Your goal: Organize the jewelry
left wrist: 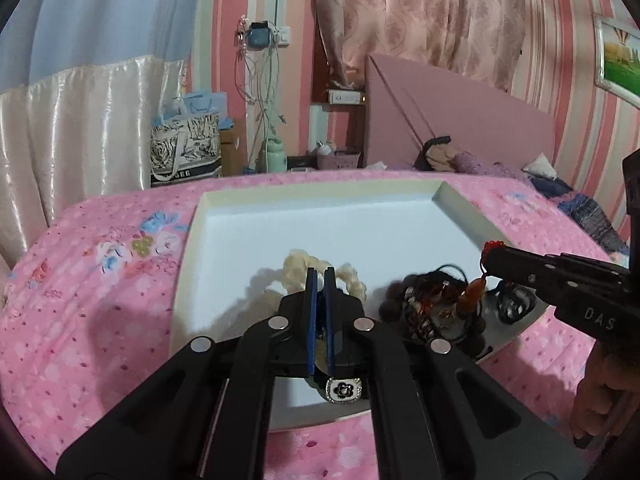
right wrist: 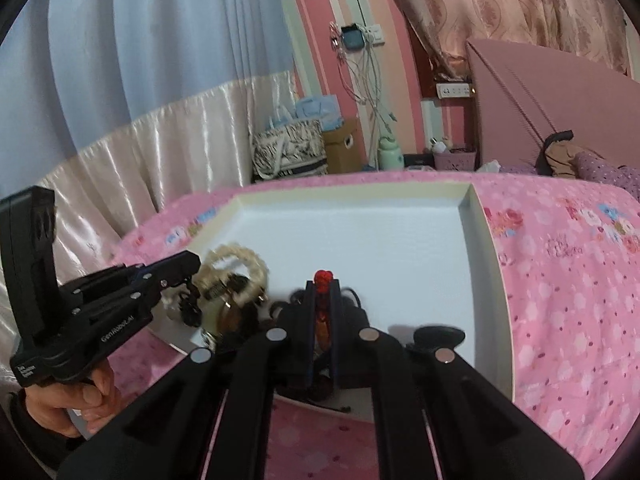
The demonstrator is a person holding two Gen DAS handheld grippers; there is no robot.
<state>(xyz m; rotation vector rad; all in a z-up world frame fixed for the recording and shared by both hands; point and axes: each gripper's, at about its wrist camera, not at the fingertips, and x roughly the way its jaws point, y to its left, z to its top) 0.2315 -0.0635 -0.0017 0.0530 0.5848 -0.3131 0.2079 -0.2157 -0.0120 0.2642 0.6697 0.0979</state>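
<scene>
A shallow white tray (left wrist: pixel 320 220) lies on a pink flowered bedspread. In it lie a cream braided hair band (left wrist: pixel 352 276), a dark tangle of bracelets and hair ties (left wrist: pixel 432 304), and a black flower brooch (left wrist: pixel 344 390). My left gripper (left wrist: pixel 320 276) is shut on a dark blue piece at the cream band; it also shows in the right wrist view (right wrist: pixel 192 268). My right gripper (right wrist: pixel 323 284) is shut on a red-and-amber beaded pendant (right wrist: pixel 323 278) and holds it above the dark tangle; it also shows in the left wrist view (left wrist: pixel 490 254).
The tray's far half (right wrist: pixel 380 232) is bare white. A dark oval piece (right wrist: pixel 438 336) lies in the tray on the right. The bedspread (left wrist: pixel 100 300) surrounds the tray. A pink headboard (left wrist: pixel 460 120), curtains and bags stand behind.
</scene>
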